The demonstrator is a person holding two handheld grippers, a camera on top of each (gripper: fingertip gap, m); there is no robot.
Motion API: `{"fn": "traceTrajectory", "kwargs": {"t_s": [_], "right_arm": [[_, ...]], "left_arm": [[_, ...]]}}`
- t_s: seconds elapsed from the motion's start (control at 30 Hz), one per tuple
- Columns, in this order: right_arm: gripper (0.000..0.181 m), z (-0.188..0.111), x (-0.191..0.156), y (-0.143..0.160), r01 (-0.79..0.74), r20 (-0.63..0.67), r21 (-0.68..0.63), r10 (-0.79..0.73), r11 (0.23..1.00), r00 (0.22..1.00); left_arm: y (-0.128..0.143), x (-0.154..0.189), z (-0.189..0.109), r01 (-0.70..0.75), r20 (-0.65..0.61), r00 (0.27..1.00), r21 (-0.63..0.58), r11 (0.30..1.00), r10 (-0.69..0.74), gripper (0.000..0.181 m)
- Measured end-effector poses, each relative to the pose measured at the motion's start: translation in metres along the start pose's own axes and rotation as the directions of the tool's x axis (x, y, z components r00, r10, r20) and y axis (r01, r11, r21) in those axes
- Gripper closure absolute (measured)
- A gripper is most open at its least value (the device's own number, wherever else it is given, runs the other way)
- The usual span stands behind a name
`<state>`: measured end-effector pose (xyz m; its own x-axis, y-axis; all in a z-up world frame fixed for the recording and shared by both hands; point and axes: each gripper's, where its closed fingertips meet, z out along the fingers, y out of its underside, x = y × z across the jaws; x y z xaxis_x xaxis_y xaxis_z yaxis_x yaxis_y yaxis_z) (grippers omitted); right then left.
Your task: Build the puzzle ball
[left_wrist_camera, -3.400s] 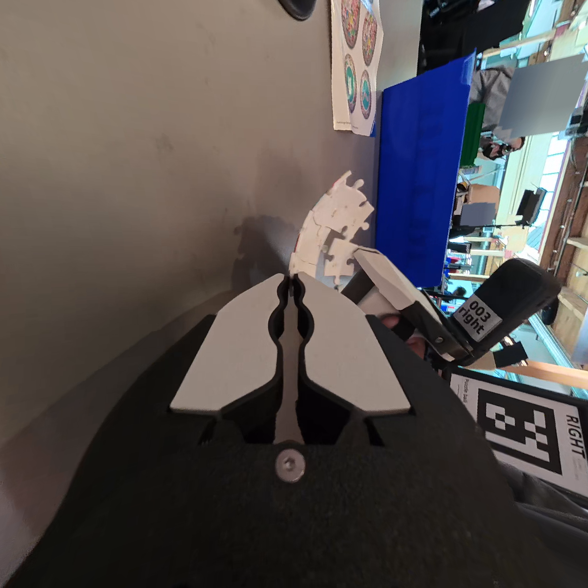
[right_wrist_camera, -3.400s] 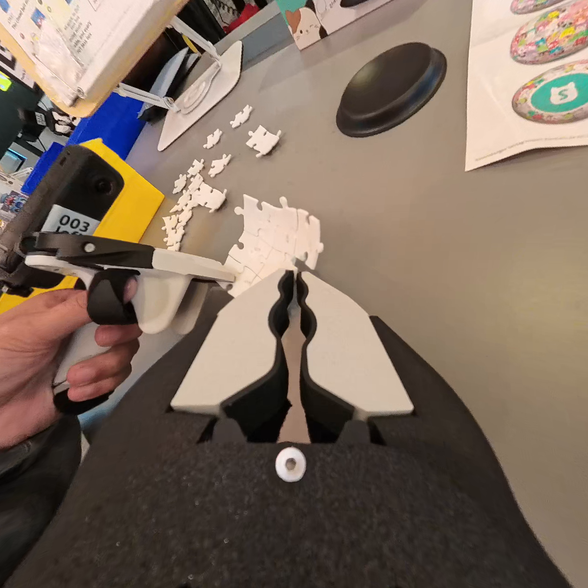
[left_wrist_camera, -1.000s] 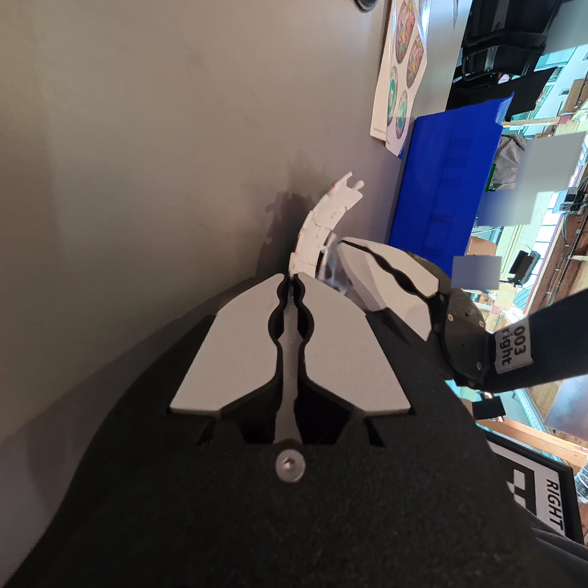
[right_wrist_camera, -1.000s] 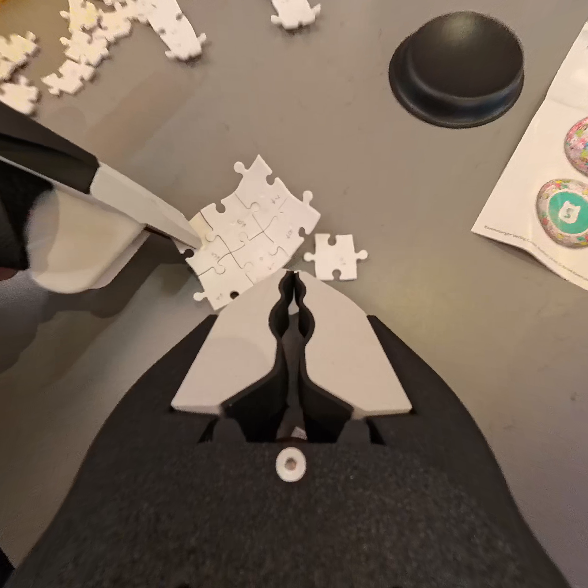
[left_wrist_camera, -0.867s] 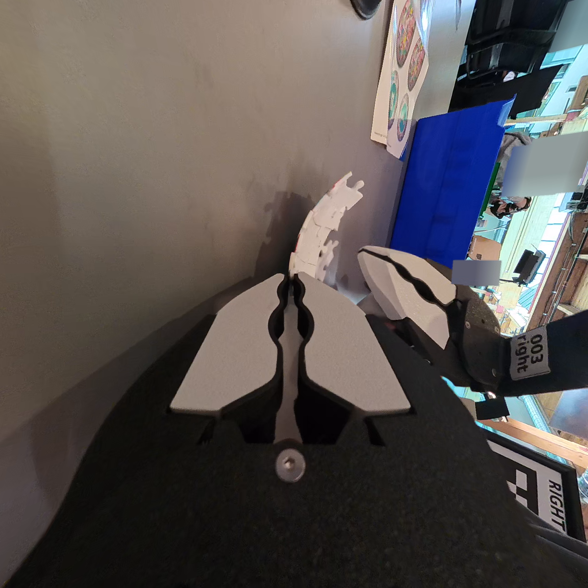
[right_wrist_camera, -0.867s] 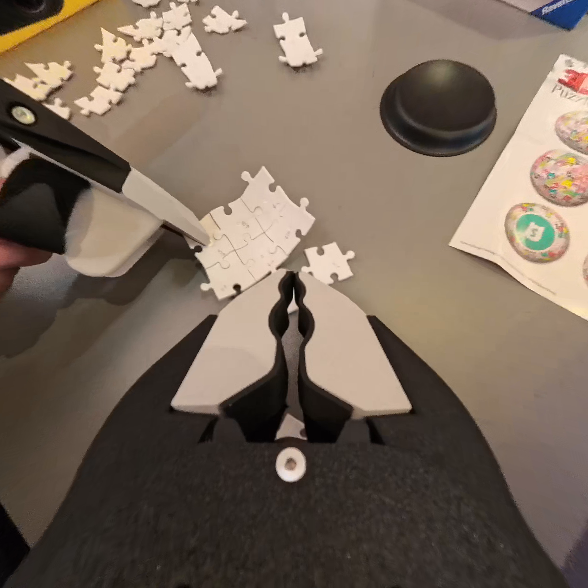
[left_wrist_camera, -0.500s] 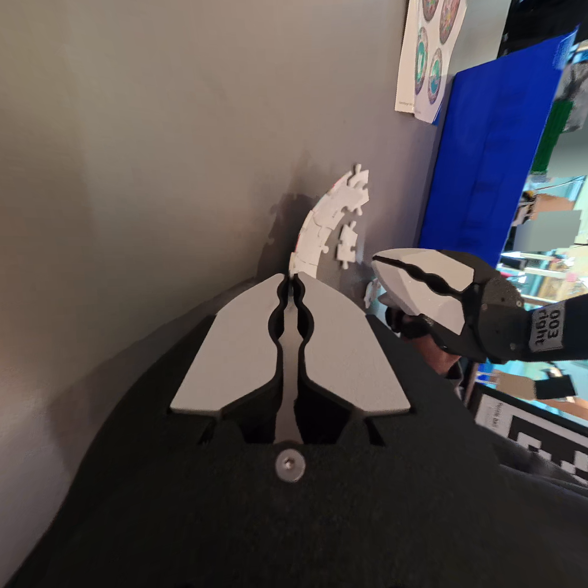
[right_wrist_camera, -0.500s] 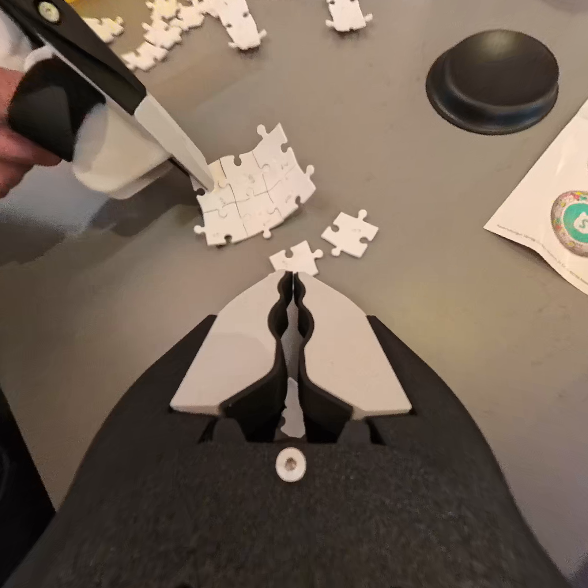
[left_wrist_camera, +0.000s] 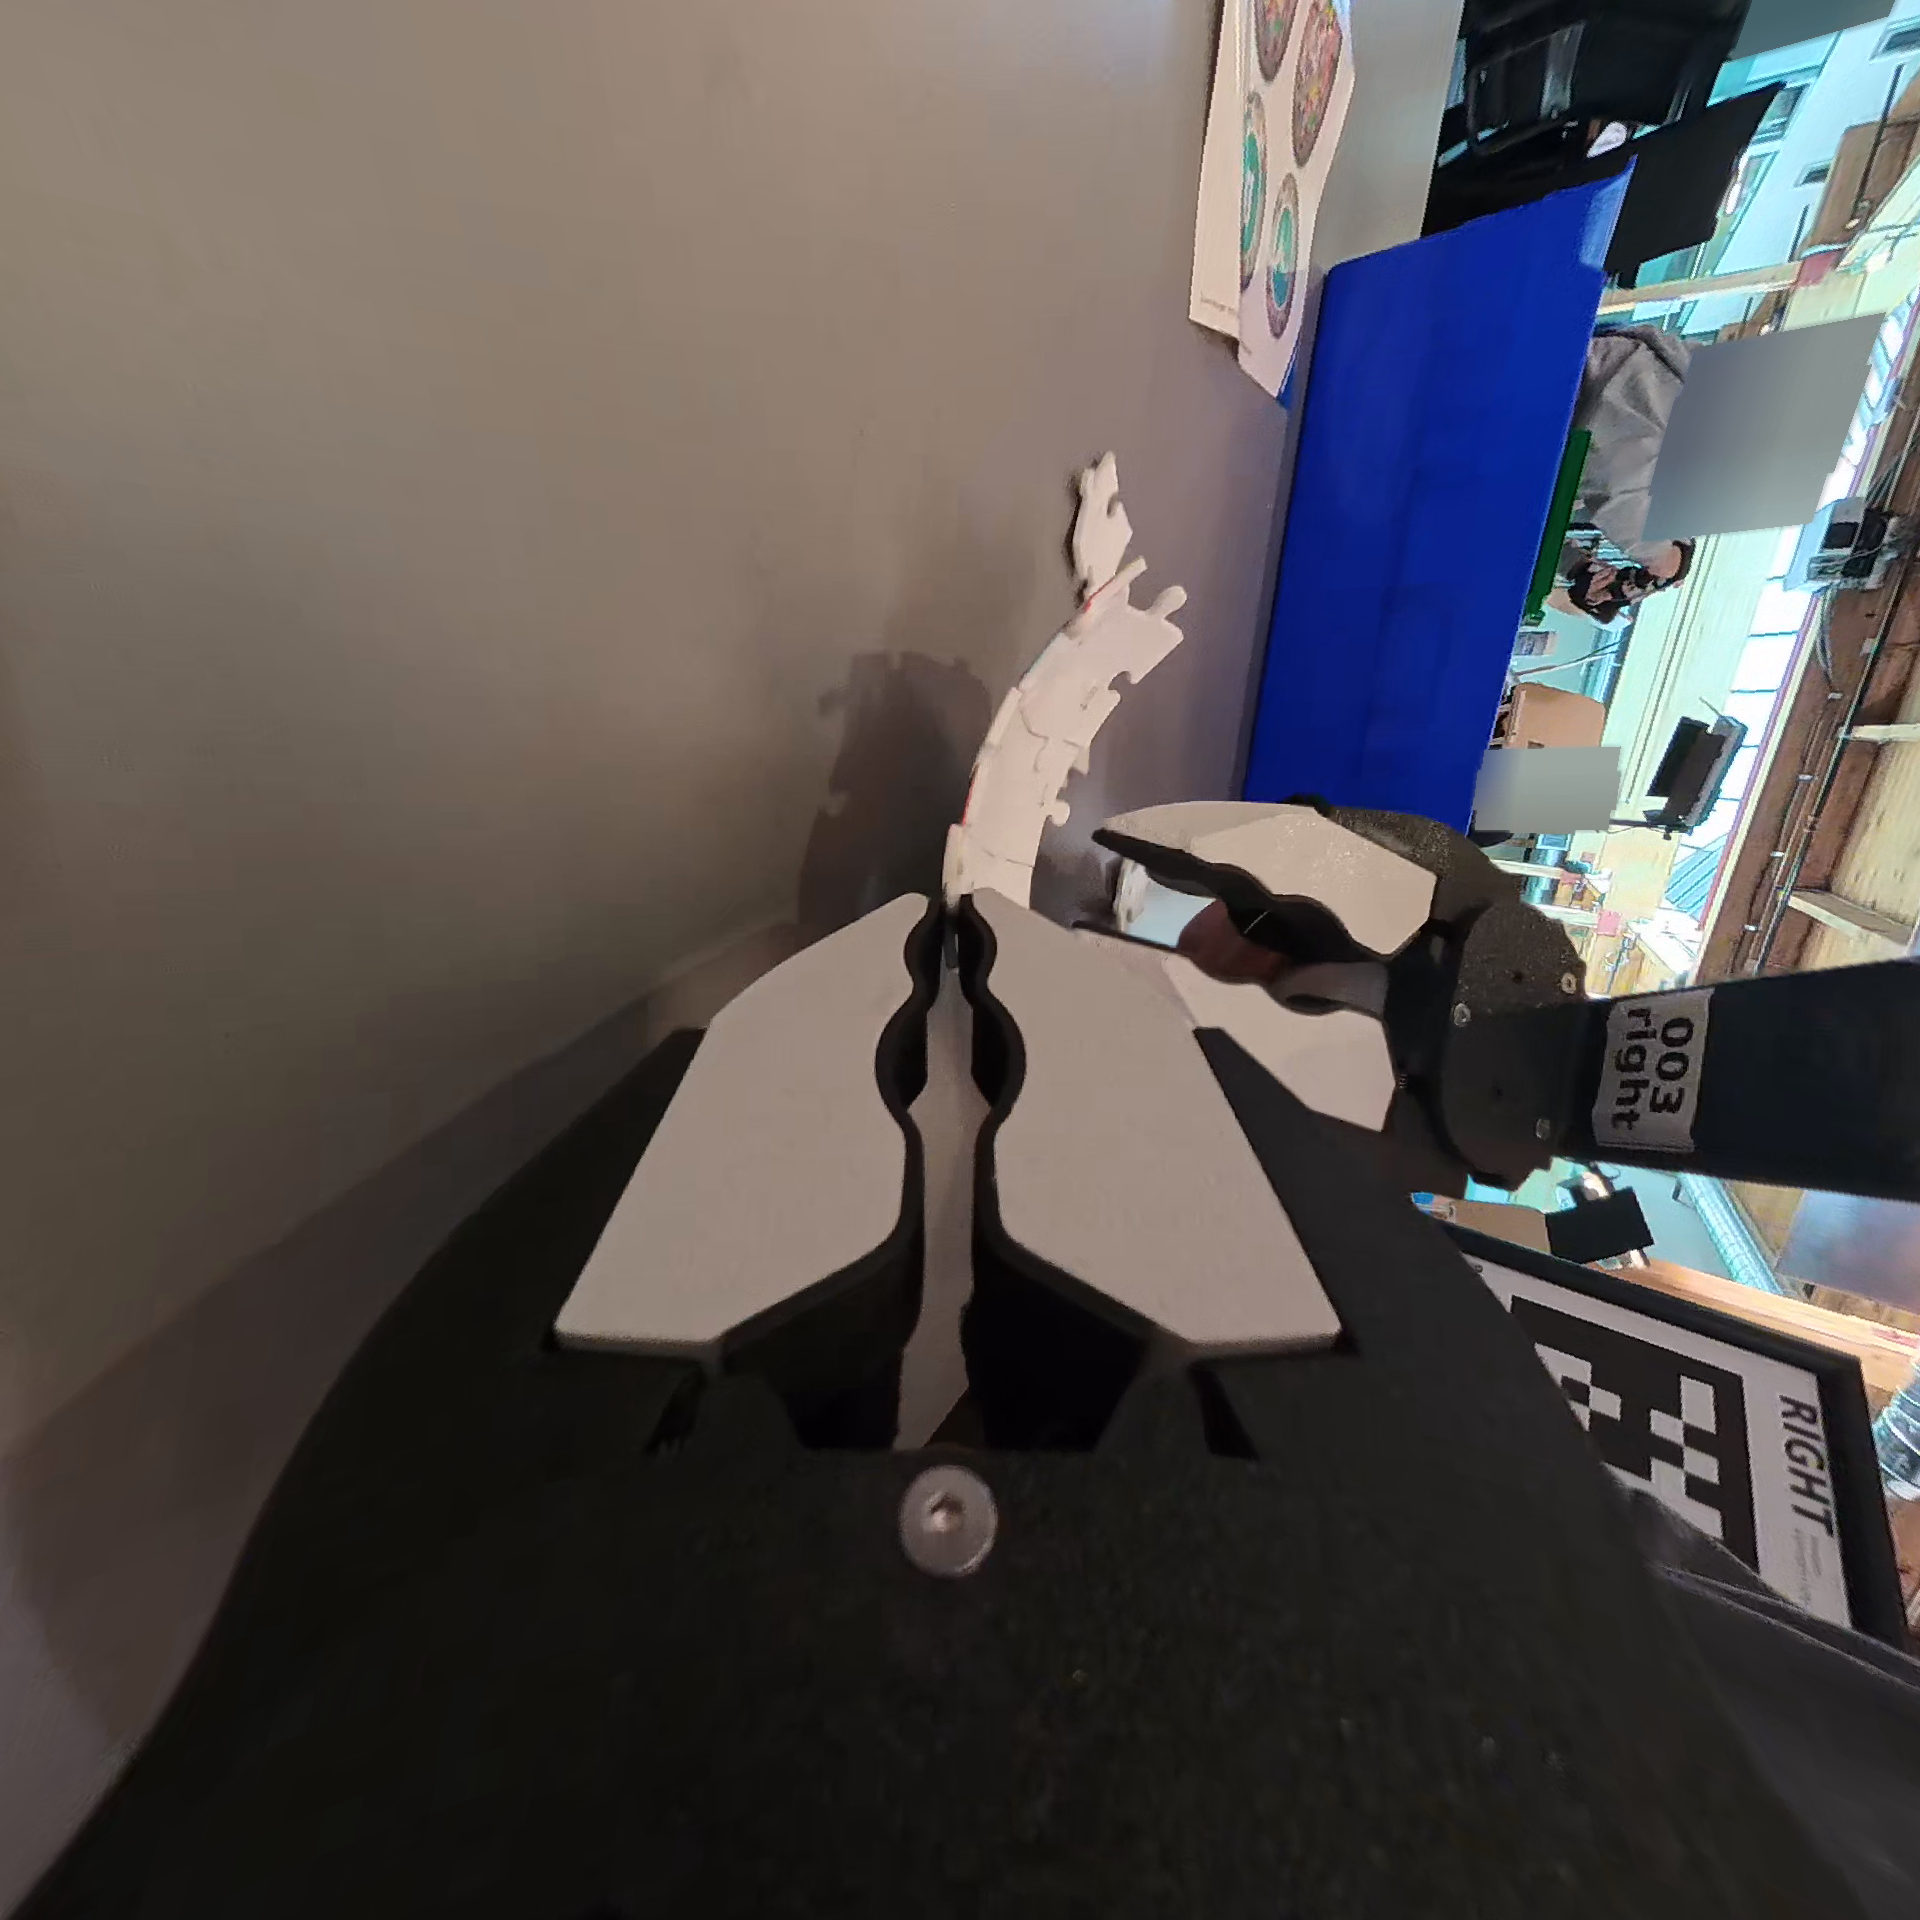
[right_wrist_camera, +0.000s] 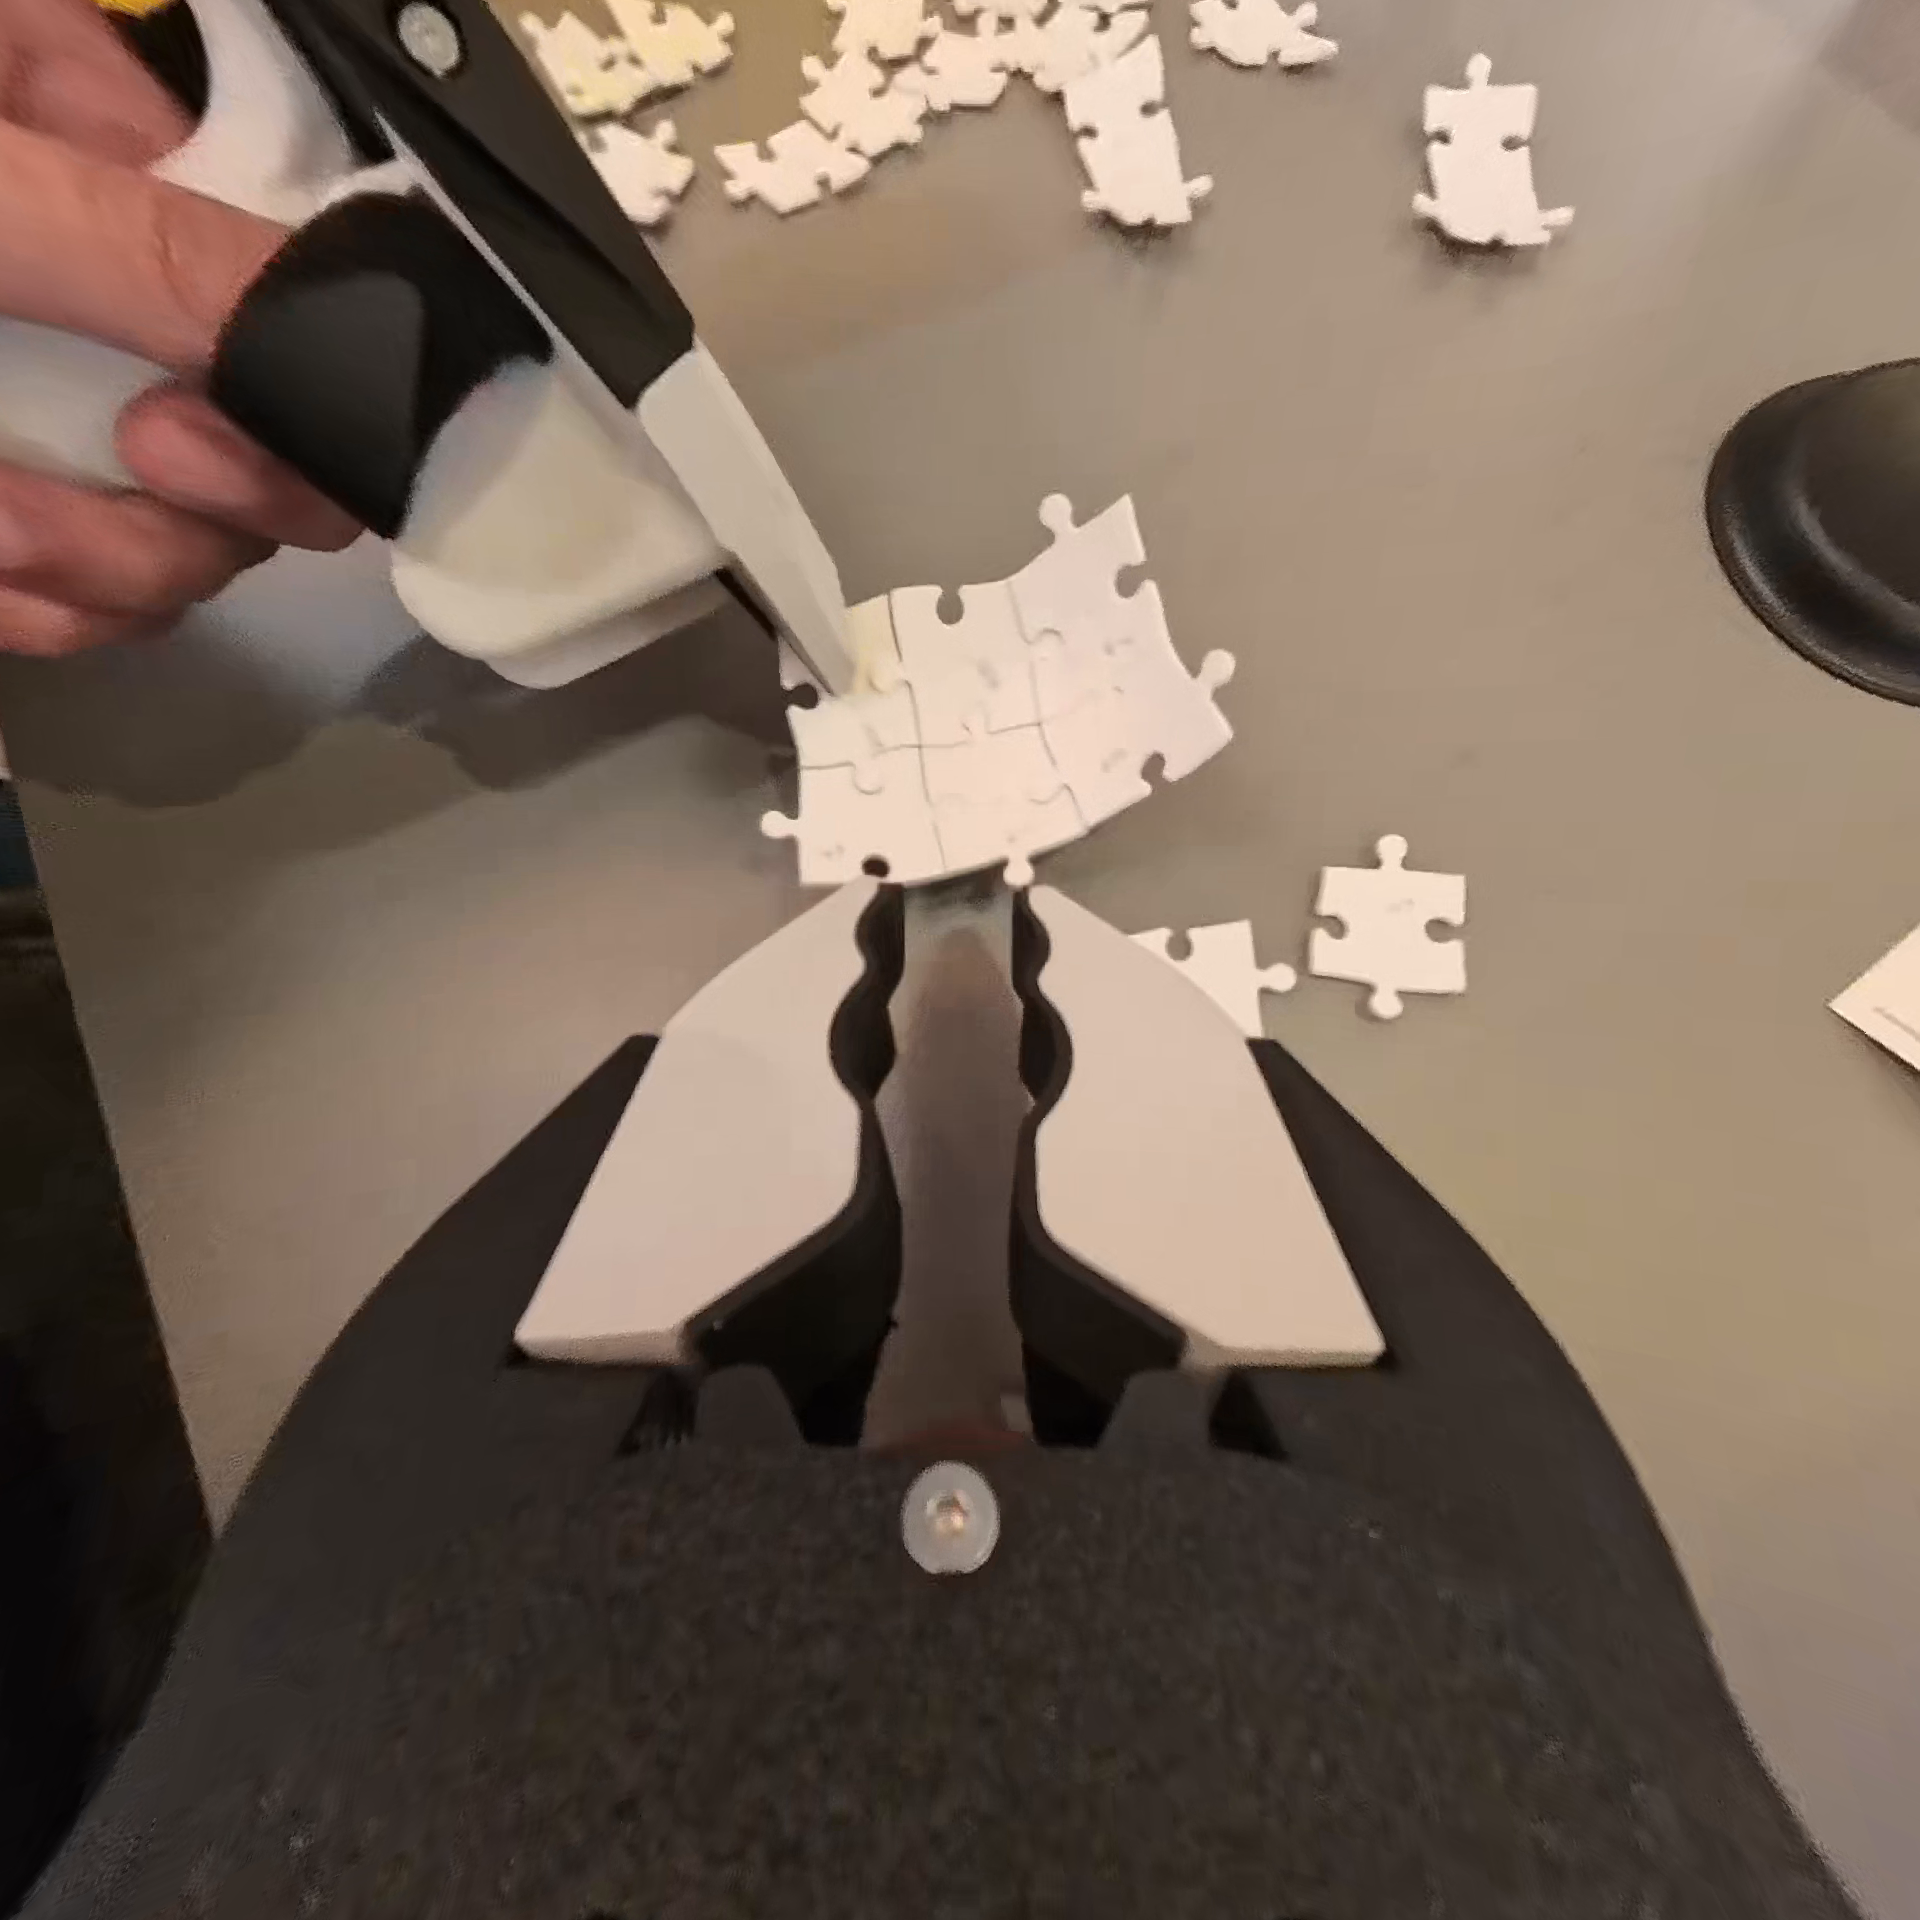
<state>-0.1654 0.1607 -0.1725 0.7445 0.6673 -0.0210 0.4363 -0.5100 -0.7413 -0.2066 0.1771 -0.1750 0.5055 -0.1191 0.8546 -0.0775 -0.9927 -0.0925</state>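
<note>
Matt white puzzle pieces (right_wrist_camera: 1013,727), smooth grey table (right_wrist_camera: 1455,520), glossy paper leaflet (left_wrist_camera: 1273,156)

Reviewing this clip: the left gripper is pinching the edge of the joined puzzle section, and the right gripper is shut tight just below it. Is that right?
Not quite. The left gripper does pinch the edge of the joined puzzle section, but the right gripper is open, with a clear gap between its fingers and nothing held. The right wrist view shows this.

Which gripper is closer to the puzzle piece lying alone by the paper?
Right. The right gripper hangs open just beside the lone piece. The left gripper is farther off, shut on the joined curved section.
</note>
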Motion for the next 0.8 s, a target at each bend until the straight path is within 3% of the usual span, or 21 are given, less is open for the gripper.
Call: {"fn": "traceTrajectory", "kwargs": {"t_s": [0.1,0.3,0.53,0.67,0.8], "right_arm": [[0.160,0.005,-0.014,-0.008,0.026,0.004,0.046,-0.026,0.999,1.000],[0.181,0.017,-0.001,-0.014,0.052,-0.116,0.028,-0.048,0.998,0.992],[0.181,0.032,0.005,0.000,0.087,-0.151,-0.091,-0.100,0.992,0.983],[0.181,0.035,0.003,-0.003,0.112,-0.129,-0.089,-0.123,0.990,0.984],[0.181,0.038,-0.003,-0.006,0.118,-0.046,-0.070,-0.121,0.991,0.992]], "left_arm": [[0.005,-0.001,-0.004,-0.014,0.005,1.000,0.006,1.000,0.014,0.179],[0.011,-0.006,-0.006,-0.024,0.015,1.000,0.011,1.000,0.024,0.179],[0.015,0.001,-0.005,-0.043,-0.017,0.999,0.005,0.999,0.043,0.166],[0.016,0.003,-0.006,-0.073,-0.036,0.997,-0.026,0.997,0.072,0.154],[0.010,-0.001,-0.006,-0.085,-0.063,0.994,-0.012,0.996,0.084,0.163]]}}
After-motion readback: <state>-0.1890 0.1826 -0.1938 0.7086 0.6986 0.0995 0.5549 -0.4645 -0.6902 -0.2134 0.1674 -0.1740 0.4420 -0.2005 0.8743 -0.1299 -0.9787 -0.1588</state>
